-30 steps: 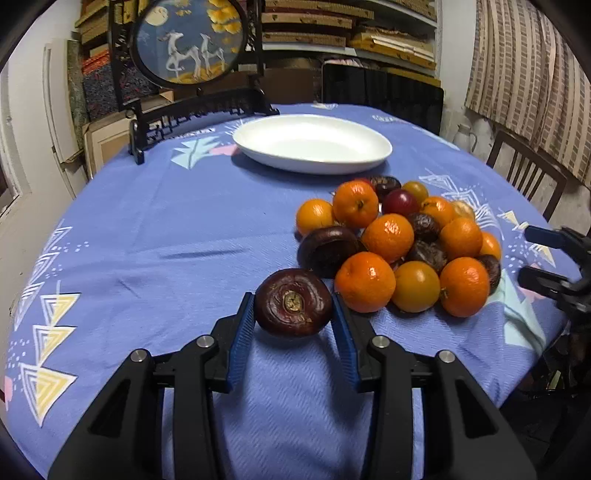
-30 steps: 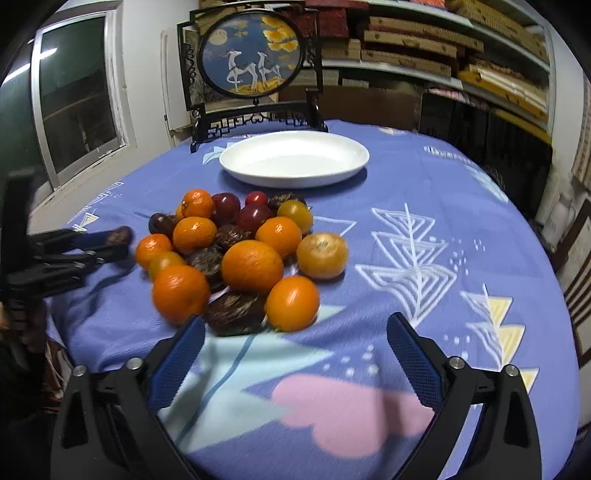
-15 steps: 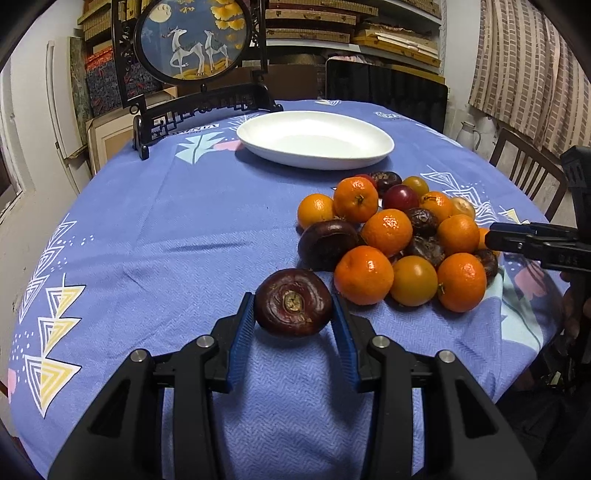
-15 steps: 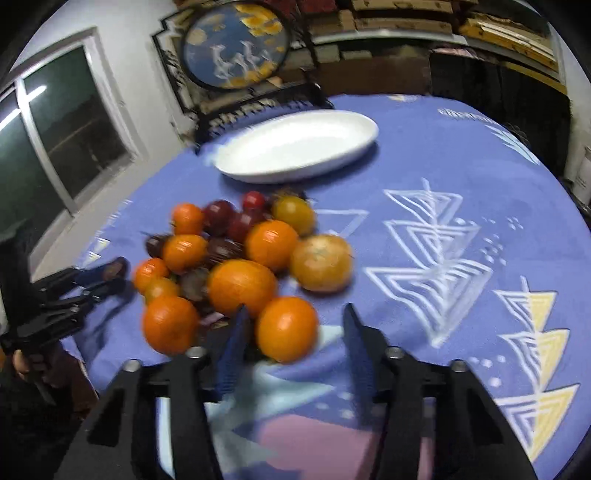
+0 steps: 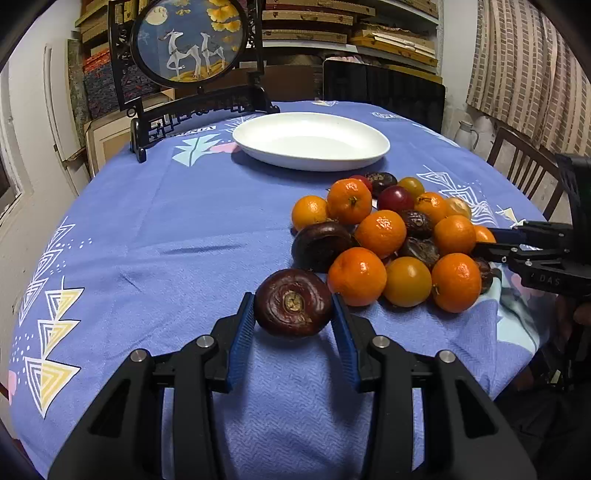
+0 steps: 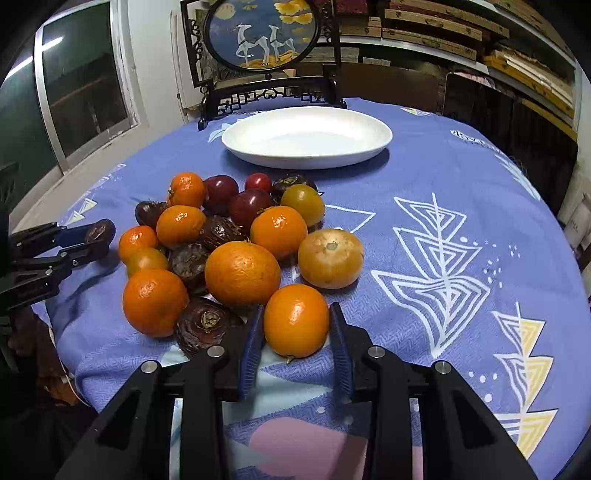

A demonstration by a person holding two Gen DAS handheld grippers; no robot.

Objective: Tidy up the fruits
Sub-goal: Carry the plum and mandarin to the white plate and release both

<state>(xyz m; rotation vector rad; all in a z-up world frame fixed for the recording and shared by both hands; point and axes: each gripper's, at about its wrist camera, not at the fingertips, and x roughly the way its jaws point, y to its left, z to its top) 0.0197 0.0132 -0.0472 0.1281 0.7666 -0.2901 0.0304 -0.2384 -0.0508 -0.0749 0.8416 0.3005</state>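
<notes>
Here, the left hand-held gripper [image 5: 293,314] is clenched on a dark brown fruit [image 5: 293,302], blue pads pressing both its sides, just beside the fruit pile [image 5: 391,236] on the blue-clothed counter [image 5: 166,240]. The right hand-held gripper [image 6: 296,328] is clamped on a small orange [image 6: 296,319] at the near edge of the pile, pads touching either side. A white plate [image 6: 306,138] sits beyond the pile, apart from it, before a framed deer screen [image 6: 260,35].

The only lettering you can read is "DAS", pale on the black body of your right gripper [image 5: 484,246] in the left wrist view, with any characters beside it too faint to tell.
</notes>
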